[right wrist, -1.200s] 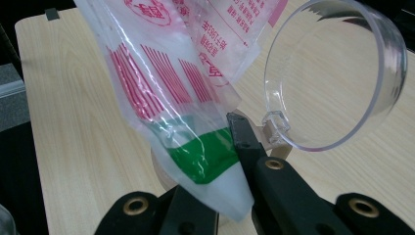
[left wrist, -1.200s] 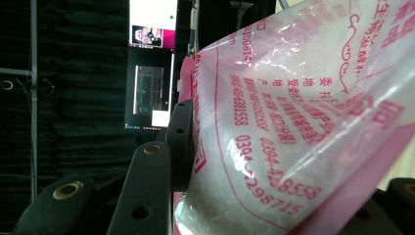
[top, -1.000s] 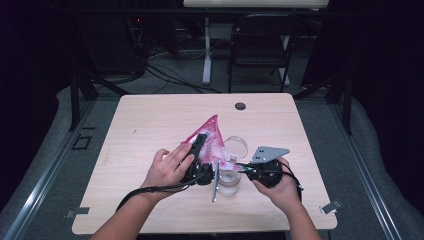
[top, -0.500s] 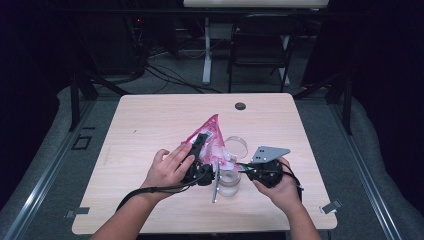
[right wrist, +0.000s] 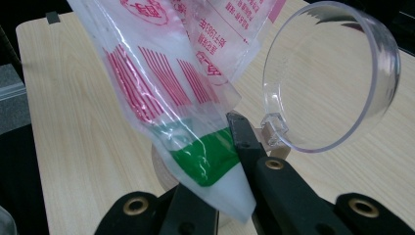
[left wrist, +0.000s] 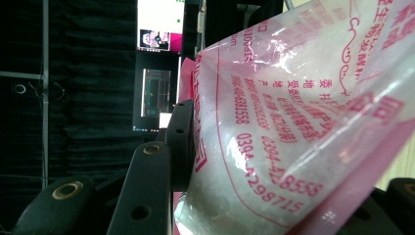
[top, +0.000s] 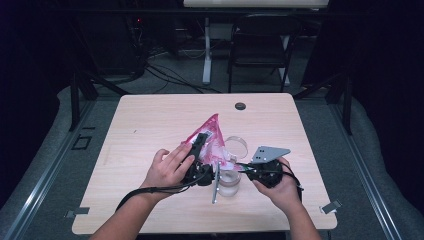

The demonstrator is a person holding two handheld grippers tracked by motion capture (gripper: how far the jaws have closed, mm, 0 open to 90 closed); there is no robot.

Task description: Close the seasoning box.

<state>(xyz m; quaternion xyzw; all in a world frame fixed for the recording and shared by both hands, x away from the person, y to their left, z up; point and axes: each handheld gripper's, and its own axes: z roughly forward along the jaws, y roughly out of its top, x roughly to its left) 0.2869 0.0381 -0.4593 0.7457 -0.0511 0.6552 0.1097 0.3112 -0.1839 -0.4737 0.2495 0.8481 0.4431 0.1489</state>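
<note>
A pink-printed clear plastic bag [top: 210, 132] is lifted over the middle of the table. My left gripper [top: 199, 150] is shut on the bag's body, and the bag [left wrist: 293, 122] bulges between its black fingers [left wrist: 151, 186]. My right gripper [right wrist: 220, 161] is shut on the bag's lower corner, which carries green print [right wrist: 210, 156]. That corner hangs over a small clear jar [top: 229, 182] standing on the table. The jar's round clear lid [right wrist: 333, 73] stands swung open beside the right gripper, and the lid [top: 236, 146] sits just right of the bag.
The light wooden table [top: 150, 120] has a small black disc [top: 240, 106] near its far edge. A dark chair [top: 260, 50] and cables on the floor lie beyond the table. Both forearms come in from the near edge.
</note>
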